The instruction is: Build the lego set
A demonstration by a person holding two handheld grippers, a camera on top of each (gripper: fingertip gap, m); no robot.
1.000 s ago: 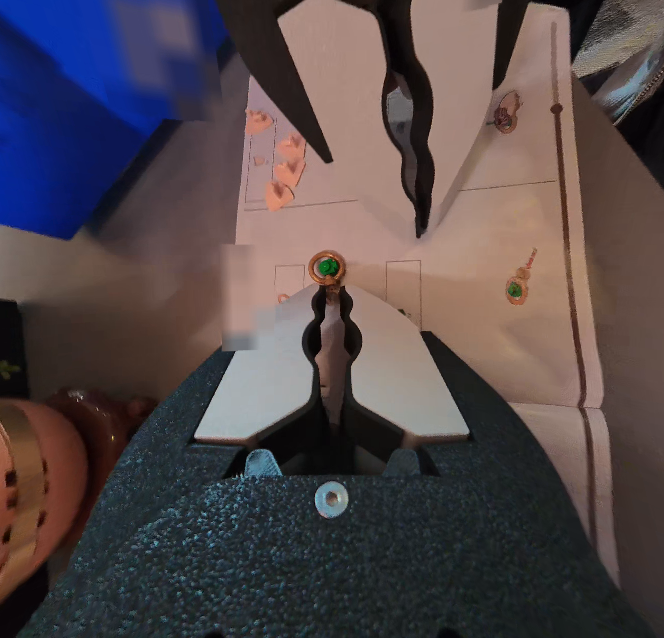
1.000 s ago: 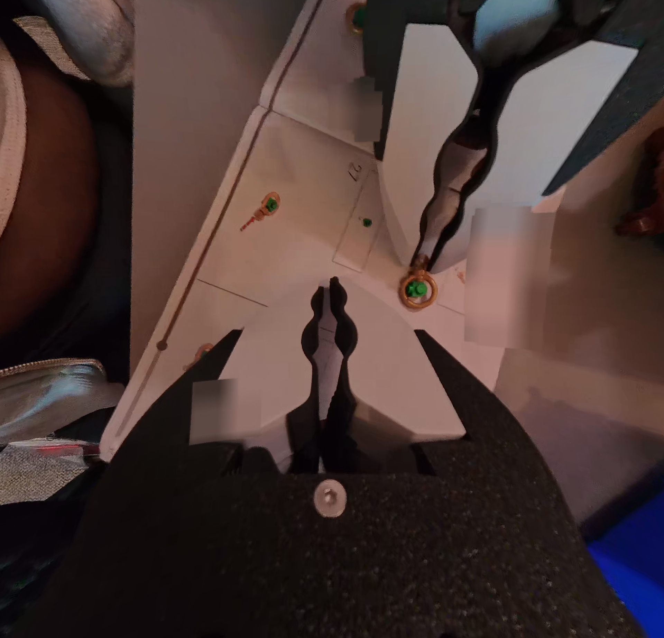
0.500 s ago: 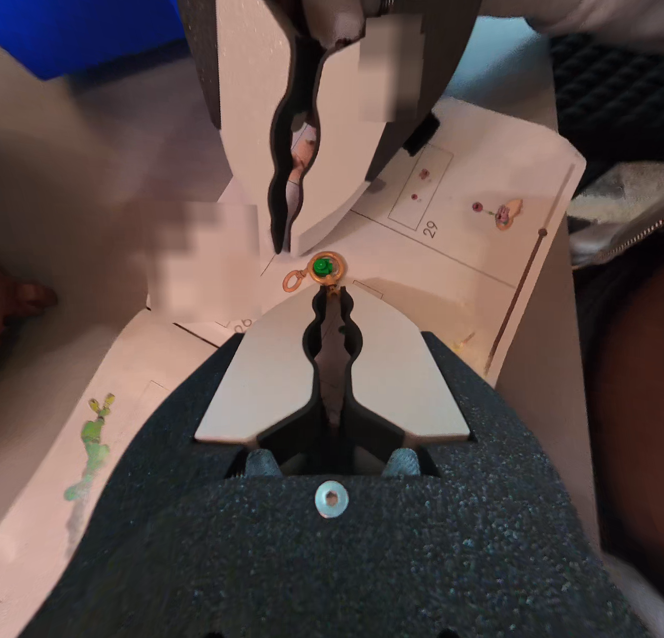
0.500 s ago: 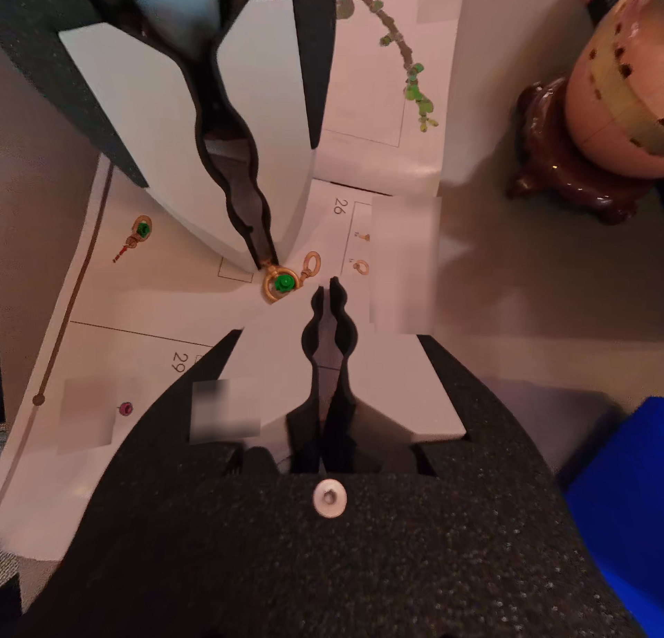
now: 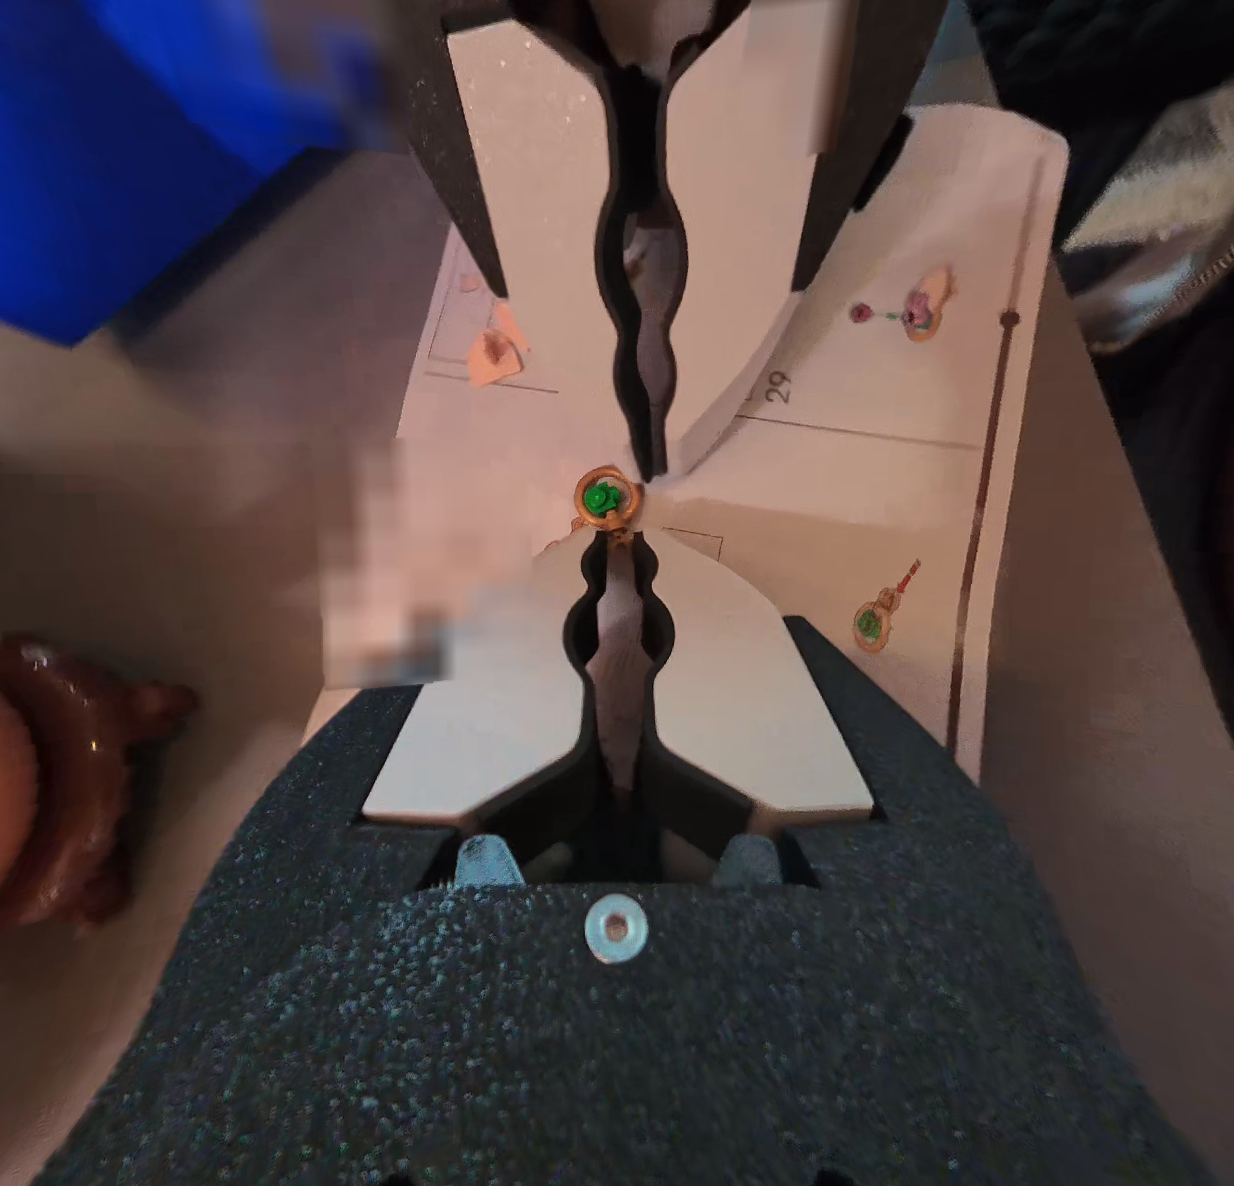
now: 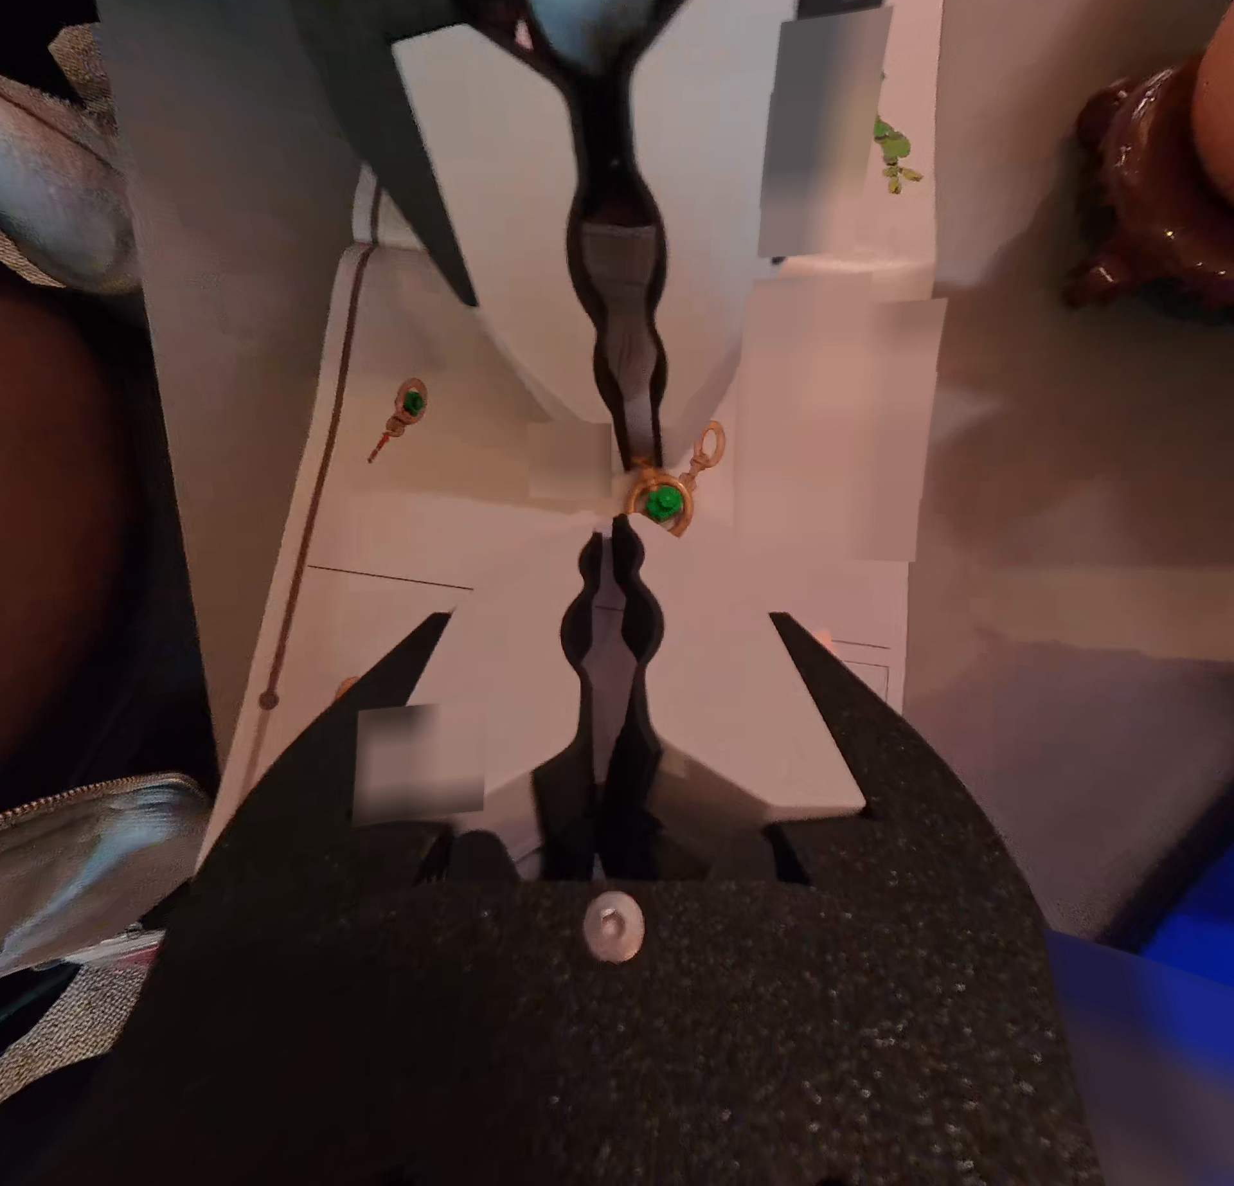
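My left gripper (image 5: 618,543) is shut on the stem of a small gold ring piece (image 5: 604,501) with a green stud in its middle, held just above the open instruction booklet (image 5: 835,486). In the right wrist view the ring piece (image 6: 661,503) has a second, smaller gold loop at its upper right, and the left gripper (image 6: 641,456) comes in from the top. My right gripper (image 6: 611,527) is shut, its tips right against the ring's rim. It shows nothing between its fingers. In the left wrist view the right gripper (image 5: 651,479) points down at the ring.
A glossy brown stand (image 5: 60,773) with a peach rounded body sits beside the booklet, also in the right wrist view (image 6: 1148,185). A blue box (image 5: 133,119) stands behind. A person's silver zipped garment (image 6: 87,840) lies past the booklet's other edge.
Both grippers have swung around over the booklet. The right gripper's tips came from beside the ring to meet its rim head-on. The left gripper kept its hold on the ring piece.
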